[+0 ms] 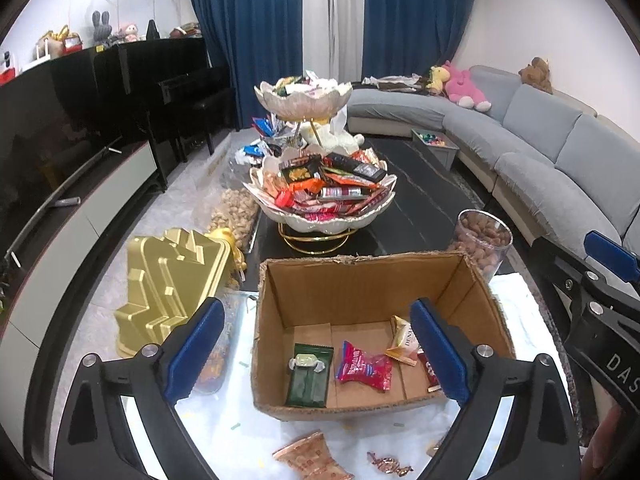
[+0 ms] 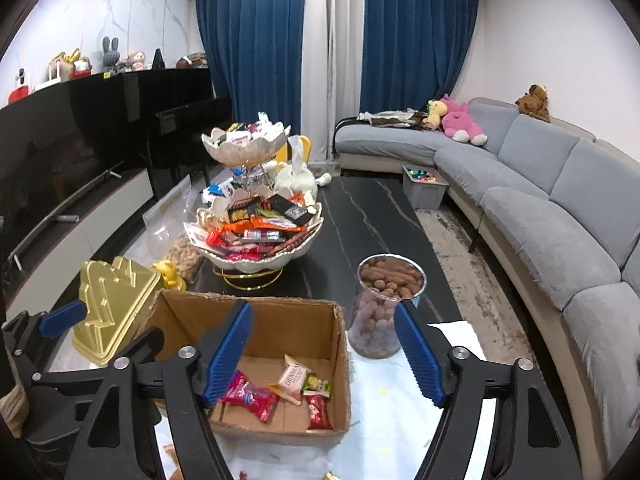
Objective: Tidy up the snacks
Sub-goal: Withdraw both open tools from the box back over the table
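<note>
You see a brown cardboard box (image 1: 372, 280) with plain walls. Inside it lie a dark green packet (image 1: 310, 376), a red packet with white letters (image 1: 364, 366), a cream and gold packet (image 1: 402, 344) and a small dark red bar (image 2: 319, 411). Your left gripper (image 1: 316, 354) and your right gripper (image 2: 326, 354) are black with blue pads. The box at the left is shiny gold (image 1: 172, 288). The tiered bowls (image 1: 320, 216) are cream white on a gold stand, filled with red, orange and black wrappers. The table top (image 1: 420, 208) is black with thin pale veins. The sofa (image 2: 540, 208) is grey, the curtains (image 2: 256, 40) deep blue, the plush toy (image 2: 462, 120) pink.
</note>
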The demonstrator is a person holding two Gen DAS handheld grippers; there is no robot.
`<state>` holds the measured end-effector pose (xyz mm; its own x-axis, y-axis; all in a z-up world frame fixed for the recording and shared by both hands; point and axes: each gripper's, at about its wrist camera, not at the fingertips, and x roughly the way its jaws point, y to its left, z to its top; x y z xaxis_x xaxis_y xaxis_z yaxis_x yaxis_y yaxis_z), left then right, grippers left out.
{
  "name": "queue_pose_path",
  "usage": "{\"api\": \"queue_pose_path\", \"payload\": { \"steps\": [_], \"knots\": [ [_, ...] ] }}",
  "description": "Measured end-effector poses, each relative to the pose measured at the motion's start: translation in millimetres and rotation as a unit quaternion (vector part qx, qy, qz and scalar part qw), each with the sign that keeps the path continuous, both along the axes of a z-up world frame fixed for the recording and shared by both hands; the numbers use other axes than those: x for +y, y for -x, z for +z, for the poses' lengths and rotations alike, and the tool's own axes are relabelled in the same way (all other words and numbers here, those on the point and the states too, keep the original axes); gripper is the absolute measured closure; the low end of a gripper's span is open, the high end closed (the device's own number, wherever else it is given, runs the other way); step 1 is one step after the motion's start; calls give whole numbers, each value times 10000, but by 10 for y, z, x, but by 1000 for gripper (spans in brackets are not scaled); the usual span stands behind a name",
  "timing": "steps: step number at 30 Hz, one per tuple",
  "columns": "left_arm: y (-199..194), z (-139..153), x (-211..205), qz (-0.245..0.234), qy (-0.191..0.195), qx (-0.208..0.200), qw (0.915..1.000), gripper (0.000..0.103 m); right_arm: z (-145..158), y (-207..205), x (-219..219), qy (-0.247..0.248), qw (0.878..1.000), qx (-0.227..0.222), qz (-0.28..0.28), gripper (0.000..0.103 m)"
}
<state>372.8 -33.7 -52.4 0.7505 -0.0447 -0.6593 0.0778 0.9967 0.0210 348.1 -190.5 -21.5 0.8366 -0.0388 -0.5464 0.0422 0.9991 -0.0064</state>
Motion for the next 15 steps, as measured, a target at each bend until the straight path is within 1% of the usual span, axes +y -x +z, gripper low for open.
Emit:
{"api": "queue_pose_path", "payload": {
  "steps": [6,9,12,15],
  "knots": [
    [189,154,8,22,-8,-124,9999,5,109,222,-49,22,9999,-97,-64,28],
    [284,203,22,61,13,-145,9999,5,137,297,-86,-99,9999,-71,-115,28],
    [376,230,46,104,34,-156,9998,5,157,391,-84,-133,9998,-100,-115,28],
    [462,239,58,119,-44,-170,9998,5,153,458,-74,-105,9998,-114,-93,28]
  ]
}}
